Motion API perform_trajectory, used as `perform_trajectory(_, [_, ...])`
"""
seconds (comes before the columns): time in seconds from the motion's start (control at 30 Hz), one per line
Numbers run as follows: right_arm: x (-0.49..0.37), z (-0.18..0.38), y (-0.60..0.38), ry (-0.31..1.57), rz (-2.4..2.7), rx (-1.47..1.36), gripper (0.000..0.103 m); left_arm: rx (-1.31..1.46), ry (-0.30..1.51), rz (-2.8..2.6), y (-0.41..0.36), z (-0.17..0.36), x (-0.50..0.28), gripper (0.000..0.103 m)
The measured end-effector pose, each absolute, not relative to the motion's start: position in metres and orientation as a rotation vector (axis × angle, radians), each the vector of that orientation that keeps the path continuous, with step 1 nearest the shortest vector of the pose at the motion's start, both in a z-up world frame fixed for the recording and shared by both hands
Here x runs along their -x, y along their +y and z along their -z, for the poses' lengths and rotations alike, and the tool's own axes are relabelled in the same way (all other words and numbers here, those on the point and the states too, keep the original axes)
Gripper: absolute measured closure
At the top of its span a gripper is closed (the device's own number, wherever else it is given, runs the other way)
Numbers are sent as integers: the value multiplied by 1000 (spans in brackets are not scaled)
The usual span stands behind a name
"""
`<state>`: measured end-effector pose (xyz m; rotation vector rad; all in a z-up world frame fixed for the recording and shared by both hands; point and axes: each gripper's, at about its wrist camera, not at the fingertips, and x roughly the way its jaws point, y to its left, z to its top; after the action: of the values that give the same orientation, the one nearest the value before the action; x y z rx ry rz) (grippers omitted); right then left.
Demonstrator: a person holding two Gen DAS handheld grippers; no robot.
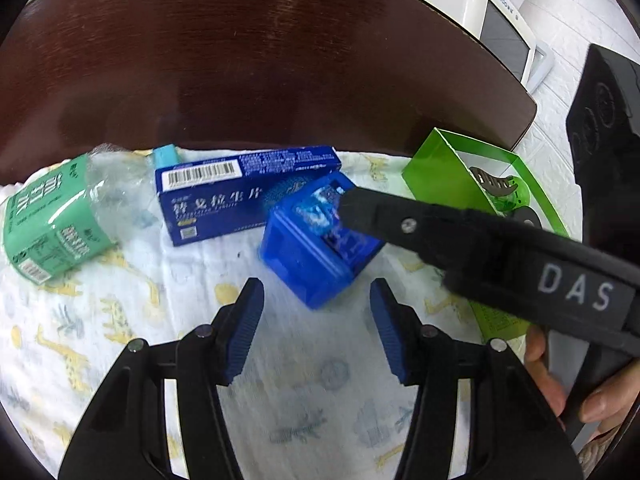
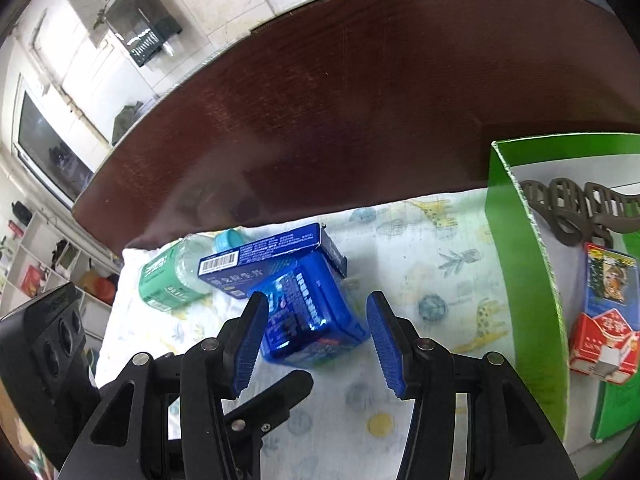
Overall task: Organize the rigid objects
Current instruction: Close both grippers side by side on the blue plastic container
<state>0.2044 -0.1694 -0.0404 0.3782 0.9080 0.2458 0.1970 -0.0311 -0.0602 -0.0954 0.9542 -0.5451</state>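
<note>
The left gripper hovered over a white cloth printed with giraffes, its blue-padded fingers spread apart with nothing between them. Just beyond its fingertips lay a shiny blue box, tilted on the cloth.

The right gripper had its fingers apart as well. The blue box sat in the gap just ahead of them, close to the left finger, and no pad visibly pressed on it. In the left wrist view one black finger of the right gripper reached across onto the top of the box.

Behind the box, touching it, lay a long dark blue carton with a barcode. Left of that lay a clear bottle with a green label, on its side. To the right of the fingers stood a green tray holding a brown hair clip and a red and blue packet. The cloth covered part of a dark wooden table.
</note>
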Motion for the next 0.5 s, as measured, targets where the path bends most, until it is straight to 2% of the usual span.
perform_trajectory(0.27, [-224,50,-169,941,-309,-408,50,73,935,587,-39,60,-211,58])
perform_trajectory(0.5, [-213,42,-163,943,-327,-383,55,79,933,590,-35,53,-206,58])
